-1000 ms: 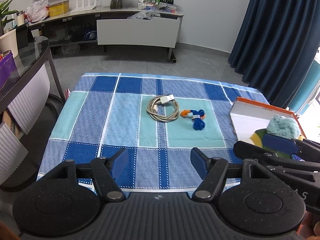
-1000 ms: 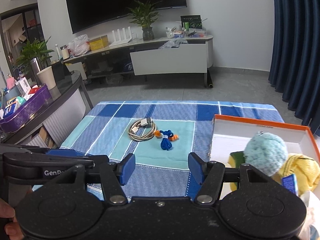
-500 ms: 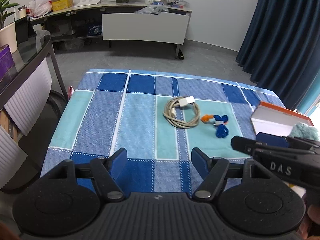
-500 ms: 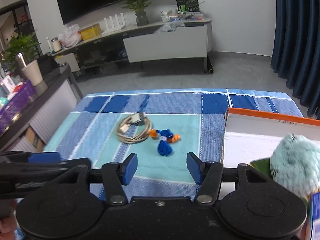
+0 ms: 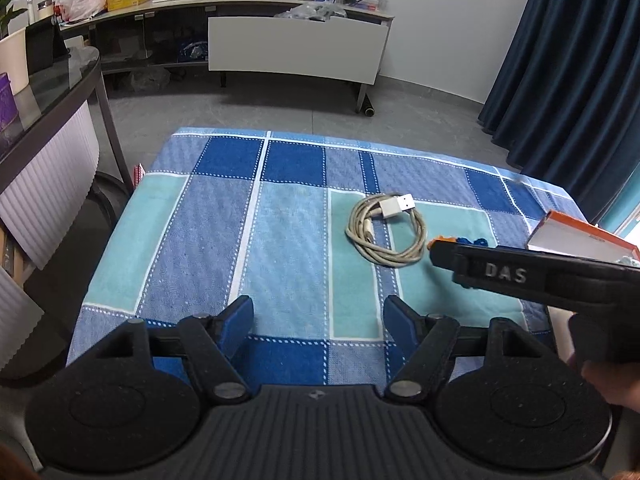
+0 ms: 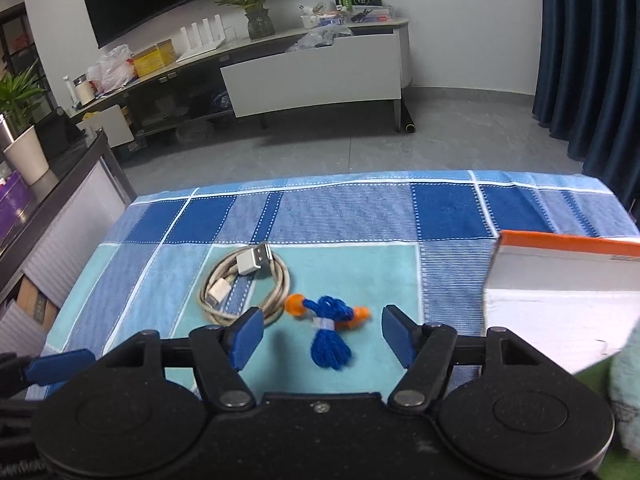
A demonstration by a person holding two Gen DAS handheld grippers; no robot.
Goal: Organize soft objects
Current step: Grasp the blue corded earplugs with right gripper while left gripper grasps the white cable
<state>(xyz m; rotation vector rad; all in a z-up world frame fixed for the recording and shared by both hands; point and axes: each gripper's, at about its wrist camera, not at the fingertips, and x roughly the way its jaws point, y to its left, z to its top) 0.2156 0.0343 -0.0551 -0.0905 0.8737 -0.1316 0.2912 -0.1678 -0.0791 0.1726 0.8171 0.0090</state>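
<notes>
Two loose things are left on the checked tablecloth (image 6: 352, 216), so the step in hand looks like the reach for the next pick. Nearest, the right gripper (image 6: 322, 334) hangs just over the blue cord bundle with orange ends (image 6: 326, 334); its jaws are opening, the bundle shows between them, and the pads do not press on it. The left gripper (image 5: 318, 320) hovers over bare cloth at the near edge, jaws parted and holding nothing. A little farther lies the coiled white cable (image 6: 244, 286), touching or nearly touching the bundle. Off to the right stands the orange-rimmed box (image 6: 568, 246), with something pale and fluffy (image 6: 626, 392) at its near end. Next, I judge, the right jaws must come down astride the bundle and close without catching the cable.
</notes>
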